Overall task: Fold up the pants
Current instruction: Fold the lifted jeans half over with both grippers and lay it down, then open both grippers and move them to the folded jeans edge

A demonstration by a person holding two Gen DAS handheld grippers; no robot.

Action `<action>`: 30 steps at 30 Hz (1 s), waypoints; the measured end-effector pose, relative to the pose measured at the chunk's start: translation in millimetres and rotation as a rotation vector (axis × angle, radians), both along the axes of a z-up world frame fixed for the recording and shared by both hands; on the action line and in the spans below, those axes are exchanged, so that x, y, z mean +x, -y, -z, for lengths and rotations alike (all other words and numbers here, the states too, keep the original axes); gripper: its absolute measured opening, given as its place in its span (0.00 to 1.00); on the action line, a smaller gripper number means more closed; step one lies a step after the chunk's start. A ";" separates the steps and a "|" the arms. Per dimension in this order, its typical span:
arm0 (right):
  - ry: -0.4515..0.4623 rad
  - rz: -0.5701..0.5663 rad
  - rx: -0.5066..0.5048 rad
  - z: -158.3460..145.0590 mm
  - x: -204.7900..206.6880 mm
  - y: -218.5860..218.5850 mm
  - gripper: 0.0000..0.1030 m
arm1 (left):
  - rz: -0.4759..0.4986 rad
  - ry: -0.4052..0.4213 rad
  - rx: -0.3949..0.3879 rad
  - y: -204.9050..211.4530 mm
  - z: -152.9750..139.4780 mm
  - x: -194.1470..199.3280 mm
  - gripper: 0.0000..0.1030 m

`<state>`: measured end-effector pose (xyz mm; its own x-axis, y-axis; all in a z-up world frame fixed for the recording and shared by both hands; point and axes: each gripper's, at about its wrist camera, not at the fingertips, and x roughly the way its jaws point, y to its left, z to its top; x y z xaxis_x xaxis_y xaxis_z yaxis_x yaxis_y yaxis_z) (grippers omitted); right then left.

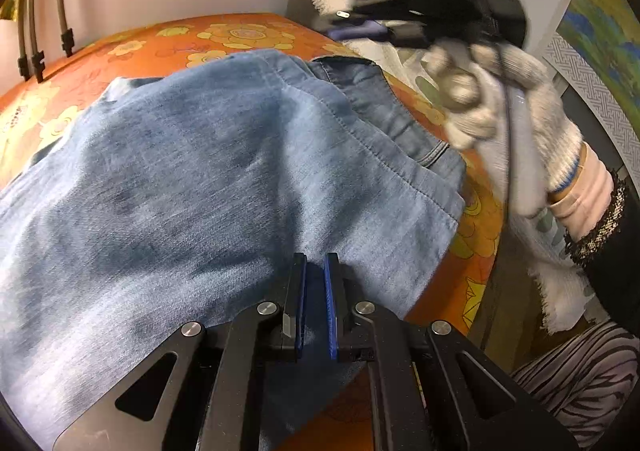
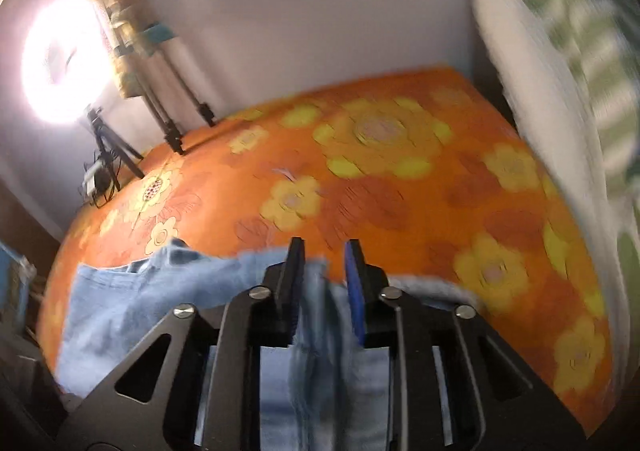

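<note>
Two hand-held grippers work a pair of light-blue denim pants [image 1: 224, 155] spread over an orange flowered bedcover [image 1: 132, 51]. Left gripper [image 1: 316, 279]: jaws drawn nearly together, a fold of denim between the blue pads; it is clamped on the cloth near the lower edge of the garment, close to the side of the bed. Right gripper [image 2: 320, 271]: jaws partly apart, a bunched strip of denim hanging between them; blur prevents saying whether the pads press on it, so its grip cannot be told. In the left wrist view a gloved hand [image 1: 504, 107] carries this right tool above the far right corner of the pants, near the dark waistband seam.

Risks, as judged from this layout. If the right jaws are loose, the bunched edge could slip out during the carry, and the fold would fall short or crooked. The cloth in the right jaws appears gathered rather than flat, so a crease may be locked into the fold. The left clamp sits near the bed's side; a strong pull from the right could drag the garment toward that side.

A ring light [image 2: 60, 59] on a tripod stands at the far left.
</note>
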<state>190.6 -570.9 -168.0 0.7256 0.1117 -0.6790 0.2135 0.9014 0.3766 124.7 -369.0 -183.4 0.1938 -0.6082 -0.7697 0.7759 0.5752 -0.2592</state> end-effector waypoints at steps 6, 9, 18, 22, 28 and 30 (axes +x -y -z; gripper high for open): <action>-0.105 -0.062 0.074 12.5 -71.2 -10.2 0.39 | 0.073 0.045 -0.021 -0.1 -16.8 -16.1 0.24; -0.155 -0.081 0.149 26.0 -105.9 -25.0 0.39 | 0.111 0.113 -0.016 8.3 -24.3 -29.1 0.28; -0.258 -0.094 0.032 39.5 -126.2 -63.6 0.16 | 0.090 0.092 -0.033 -9.3 -41.1 -34.6 0.29; -0.229 -0.042 -0.056 20.1 -143.1 -59.3 0.01 | -0.015 0.137 -0.025 -64.0 -62.6 -22.3 0.34; -0.190 0.029 -0.026 11.1 -157.2 -40.0 0.02 | -0.276 0.167 0.031 -171.3 -76.7 13.3 0.35; -0.087 -0.040 -0.032 -15.3 -145.5 -55.2 0.04 | -0.361 0.163 0.040 -199.7 -74.4 23.8 0.35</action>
